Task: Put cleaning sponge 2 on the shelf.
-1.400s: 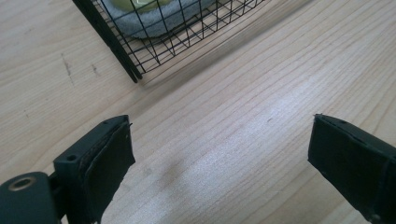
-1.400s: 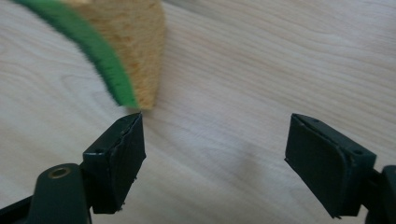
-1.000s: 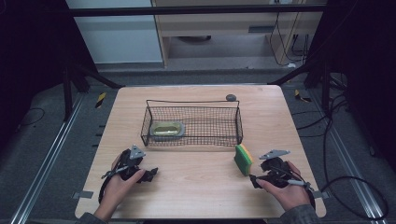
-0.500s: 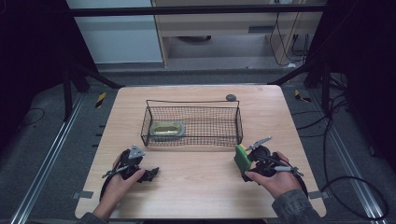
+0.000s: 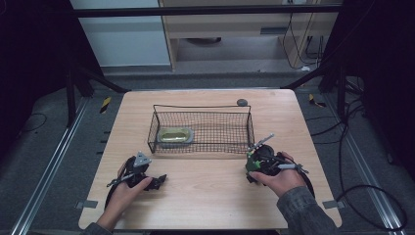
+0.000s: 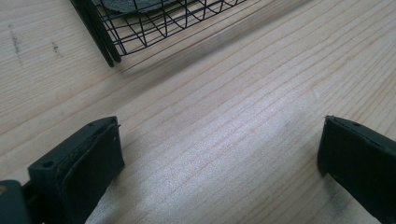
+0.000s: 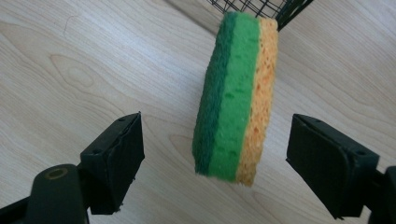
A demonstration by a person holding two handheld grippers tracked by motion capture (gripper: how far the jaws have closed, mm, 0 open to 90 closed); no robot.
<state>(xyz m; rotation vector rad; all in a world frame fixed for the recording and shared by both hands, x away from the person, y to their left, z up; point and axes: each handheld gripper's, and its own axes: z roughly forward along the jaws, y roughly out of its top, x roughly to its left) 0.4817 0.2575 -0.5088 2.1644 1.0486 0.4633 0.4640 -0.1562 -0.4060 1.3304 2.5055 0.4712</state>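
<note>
Sponge (image 5: 251, 163) stands on its long edge on the bench (image 5: 205, 196), just off the wire basket's (image 5: 200, 128) front right corner in the high view, between the jaws of the right gripper (image 5: 253, 166). The left gripper (image 5: 159, 181) rests low on the wood near the front left.

In the left gripper view its jaws stand spread wide over bare bench, holding nothing.

In the right gripper view the sponge (image 7: 236, 95), green scouring layer on one face and yellow foam on the other, sits between the jaws, which have just been closing, with gaps on both sides. It looks light, soft and squashy; gripping the two broad faces mid-body should hold it, gently.
</note>
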